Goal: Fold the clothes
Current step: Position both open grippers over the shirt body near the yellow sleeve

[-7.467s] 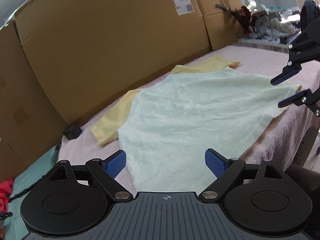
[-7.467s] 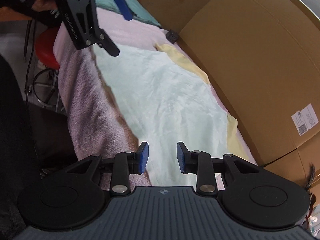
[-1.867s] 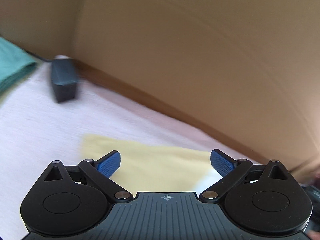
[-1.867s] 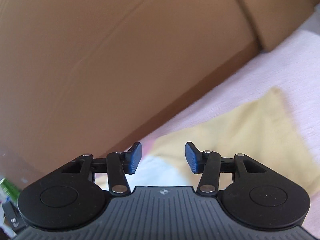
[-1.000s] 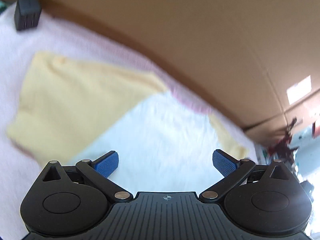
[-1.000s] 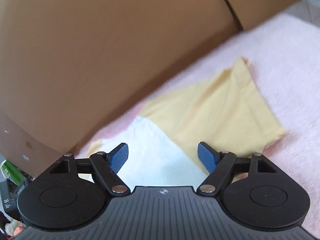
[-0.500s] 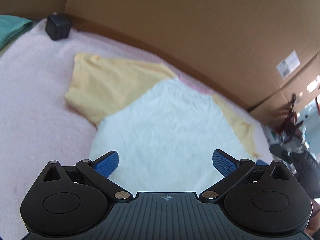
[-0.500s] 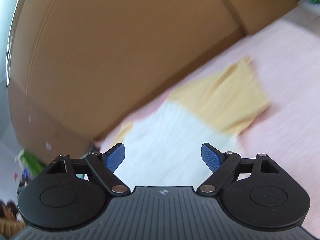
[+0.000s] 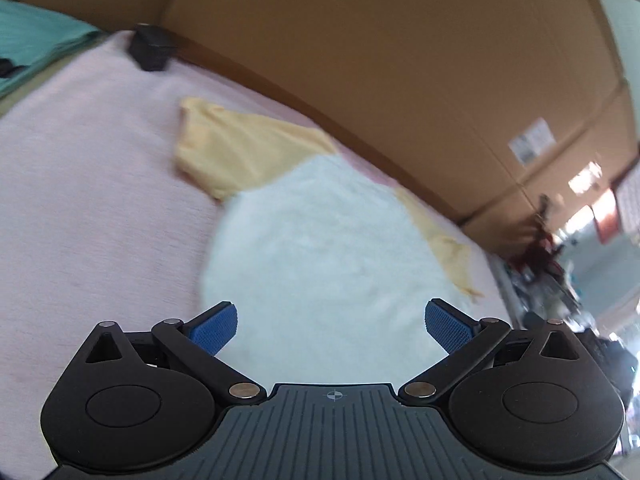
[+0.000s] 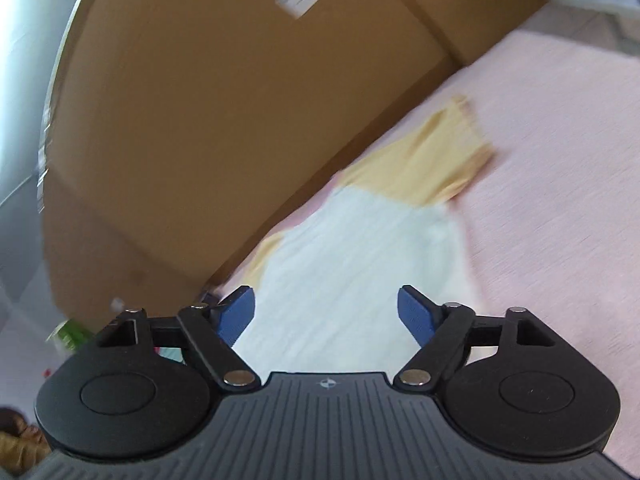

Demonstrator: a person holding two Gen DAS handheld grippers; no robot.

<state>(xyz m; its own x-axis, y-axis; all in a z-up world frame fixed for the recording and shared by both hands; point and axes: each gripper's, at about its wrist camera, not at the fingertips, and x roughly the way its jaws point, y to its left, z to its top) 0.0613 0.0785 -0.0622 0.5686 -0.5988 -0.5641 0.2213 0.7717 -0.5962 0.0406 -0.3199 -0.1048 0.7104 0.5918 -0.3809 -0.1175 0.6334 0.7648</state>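
Item: one T-shirt (image 9: 320,256) — pale body, yellow sleeves — laid flat on a pink towel-covered table (image 9: 80,208) against a wall of cardboard boxes (image 9: 380,60).

Left wrist view, left to right:
- Teal cloth (image 9: 36,44), far left and well ahead of the left gripper (image 9: 332,324); not part of the current fold as far as can be judged.
- Small black box (image 9: 152,50), ahead-left, against the cardboard.
- Left yellow sleeve (image 9: 236,152), ahead and left of the jaws, spread outward, not folded in.
- Shirt body directly ahead of and beneath the jaws.
- Other sleeve (image 9: 444,240), ahead-right, also lying out.
- Left gripper: jaws wide apart, nothing between the blue pads (image 9: 214,330).

Right wrist view, left to right:
- Cardboard wall fills the upper left.
- Shirt body (image 10: 352,264) ahead of and below the right gripper (image 10: 328,316).
- Yellow sleeve (image 10: 432,160), ahead-right, flat on the towel.
- Right gripper: jaws have just been opening and stand wide — no cloth between them.

Status, as a judgement: the shirt looks spread and smoothed, sleeves straightened; no fold is visible yet. Remaining — sleeves in, sides over, then the body halved. Both views are motion-blurred, so fine creases cannot be told.
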